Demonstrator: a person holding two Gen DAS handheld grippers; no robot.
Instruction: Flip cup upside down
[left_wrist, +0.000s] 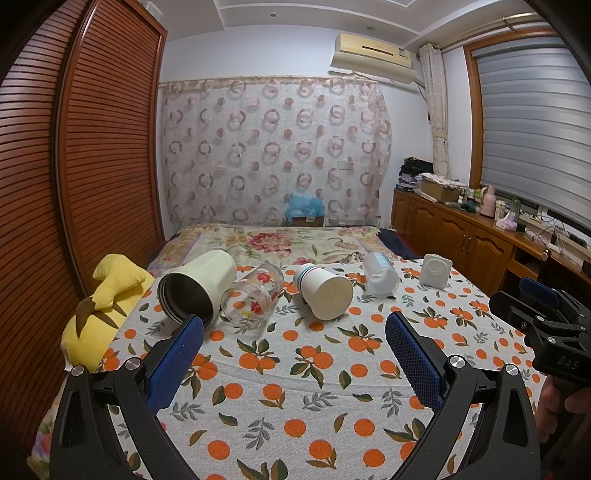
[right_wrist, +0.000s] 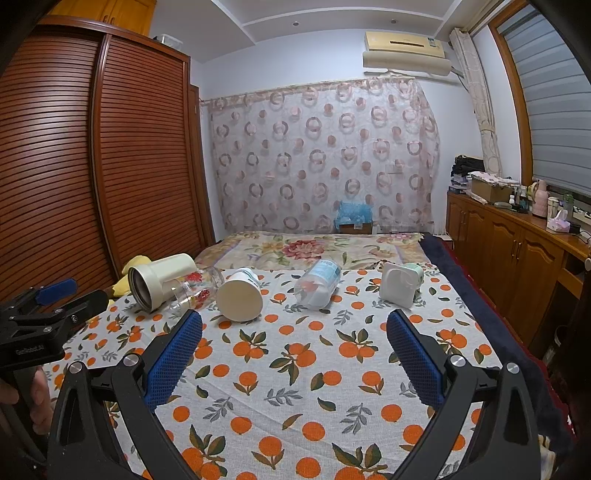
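Several cups lie on their sides in a row on the orange-print cloth (left_wrist: 295, 398). From the left: a cream tumbler (left_wrist: 199, 286) (right_wrist: 159, 282), a clear flowered glass (left_wrist: 253, 297) (right_wrist: 194, 288), a white paper cup (left_wrist: 325, 291) (right_wrist: 240, 295), a frosted plastic cup (left_wrist: 380, 275) (right_wrist: 317, 284), and a white square cup (left_wrist: 436, 270) (right_wrist: 400, 282). My left gripper (left_wrist: 293, 336) is open and empty, short of the glass and paper cup. My right gripper (right_wrist: 293, 332) is open and empty, short of the paper and frosted cups.
A yellow plush toy (left_wrist: 105, 306) lies at the cloth's left edge. A slatted wooden wardrobe (left_wrist: 92, 166) stands to the left. A wooden sideboard (right_wrist: 517, 251) with clutter runs along the right. A floral bedspread (left_wrist: 295, 240) lies beyond the cups.
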